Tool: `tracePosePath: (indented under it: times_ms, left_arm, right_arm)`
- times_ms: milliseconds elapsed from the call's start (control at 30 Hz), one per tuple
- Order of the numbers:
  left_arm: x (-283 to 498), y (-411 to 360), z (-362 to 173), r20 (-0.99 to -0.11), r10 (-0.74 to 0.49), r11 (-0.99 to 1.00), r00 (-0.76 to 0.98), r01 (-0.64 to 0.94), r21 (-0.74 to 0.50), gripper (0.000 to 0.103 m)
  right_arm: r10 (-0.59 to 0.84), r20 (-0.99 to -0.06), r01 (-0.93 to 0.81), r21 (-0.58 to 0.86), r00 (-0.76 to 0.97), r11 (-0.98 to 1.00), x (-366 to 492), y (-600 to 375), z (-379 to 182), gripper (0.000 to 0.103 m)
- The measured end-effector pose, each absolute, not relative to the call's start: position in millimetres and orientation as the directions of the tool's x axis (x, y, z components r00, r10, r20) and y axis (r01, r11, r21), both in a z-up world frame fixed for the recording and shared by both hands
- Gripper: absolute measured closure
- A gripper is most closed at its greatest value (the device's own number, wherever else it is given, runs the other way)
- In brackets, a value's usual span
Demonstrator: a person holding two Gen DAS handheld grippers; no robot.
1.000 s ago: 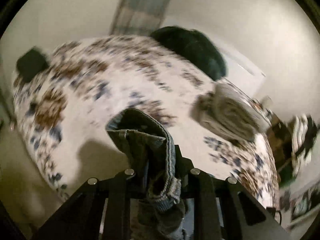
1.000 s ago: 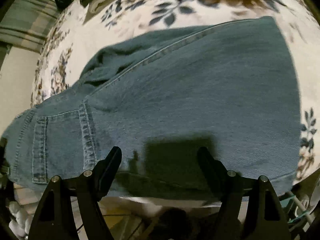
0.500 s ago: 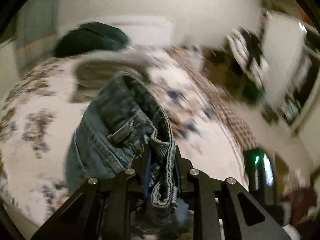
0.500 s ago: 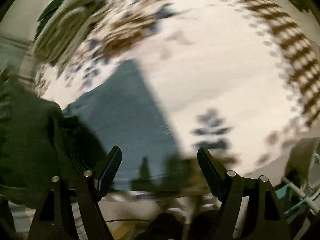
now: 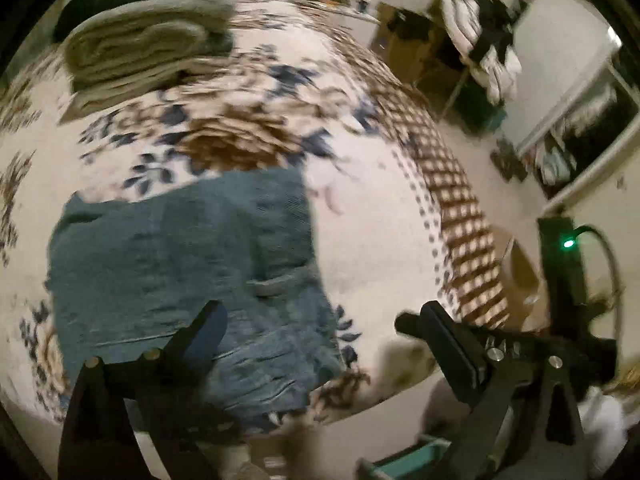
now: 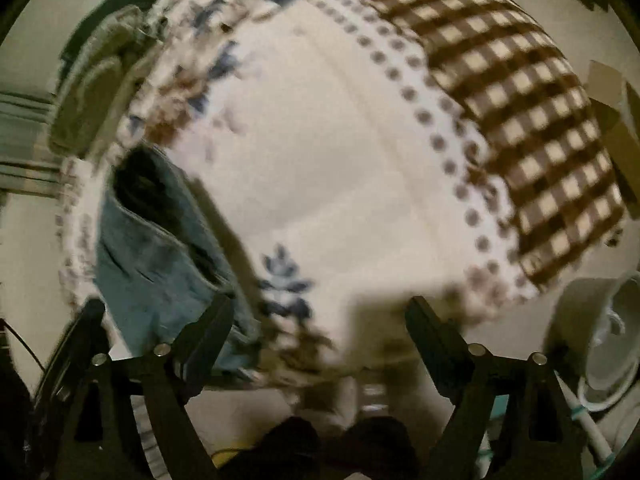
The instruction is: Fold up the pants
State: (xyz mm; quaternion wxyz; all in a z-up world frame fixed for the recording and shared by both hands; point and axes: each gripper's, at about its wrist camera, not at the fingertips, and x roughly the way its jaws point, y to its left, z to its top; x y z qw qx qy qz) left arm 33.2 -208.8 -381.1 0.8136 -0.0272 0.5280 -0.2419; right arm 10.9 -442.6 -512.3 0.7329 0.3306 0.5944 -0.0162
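While both claws gape empty | folded jeans [image 5: 184,276] near bedspread [image 5: 360,208] front edge | only left view shows folded blanket [image 5: 148,44] whole

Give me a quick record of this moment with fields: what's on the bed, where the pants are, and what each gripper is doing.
surface: bed with a floral bedspread
pants: blue jeans lying in a compact folded shape near the bed's front edge
left gripper: open, holding nothing, above the jeans' right edge
right gripper: open, holding nothing, over bare bedspread to the right of the jeans
other items on bed: folded grey-green blanket at the far end, apart from the jeans
image quality: both views motion-blurred
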Motion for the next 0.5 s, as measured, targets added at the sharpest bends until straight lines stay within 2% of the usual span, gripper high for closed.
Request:
tracePosePath:
  times_ms: [100,167,267,333,367,400,433,500]
  left_arm:
    - [52.4,-153.1,-363.7,-0.85,-0.371,0.921,0.373,0.267,-0.285,0.004]
    - [66.3,-117.8,-360.3,-0.862,-0.301,0.951,0.407,0.197,-0.238,0.004]
    - [88.4,-67.9,-368.6,-0.887,-0.195,0.981,0.419,0.1,-0.168,0.004]
    - [103.6,-42.1,-381.3,-0.906,-0.118,0.993,0.406,0.044,-0.11,0.004]
    - [110.2,-33.1,-386.9,-0.91,-0.09,0.996,0.405,0.021,-0.089,0.004]
    - [118.6,-23.7,-394.3,-0.914,-0.062,0.998,0.401,-0.003,-0.07,0.004]
    - [124.7,-16.3,-399.9,-0.92,-0.048,0.998,0.39,-0.023,-0.062,0.004]
    - [136.3,-8.9,-410.7,-0.926,-0.057,0.996,0.373,-0.047,-0.08,0.004]
  right_arm:
    - [0.511,-0.788,0.321,0.61,0.343,0.725,45.5,-419.6,-505.1,0.007]
    - [0.552,-0.758,0.269,0.644,0.347,0.716,70.8,-400.6,-505.9,0.003]
    - [0.561,-0.768,0.219,0.632,0.311,0.744,110.8,-371.8,-520.5,0.003]
    - [0.557,-0.786,0.243,0.615,0.269,0.75,129.1,-362.7,-536.2,0.006]
    - [0.554,-0.784,0.258,0.618,0.282,0.743,131.5,-360.8,-537.8,0.035]
    - [0.52,-0.805,0.273,0.589,0.286,0.761,132.5,-358.7,-534.6,0.071]
    - [0.482,-0.823,0.274,0.558,0.3,0.783,129.4,-356.8,-526.8,0.079]
    - [0.465,-0.823,0.28,0.554,0.327,0.784,120.1,-354.2,-510.7,0.088]
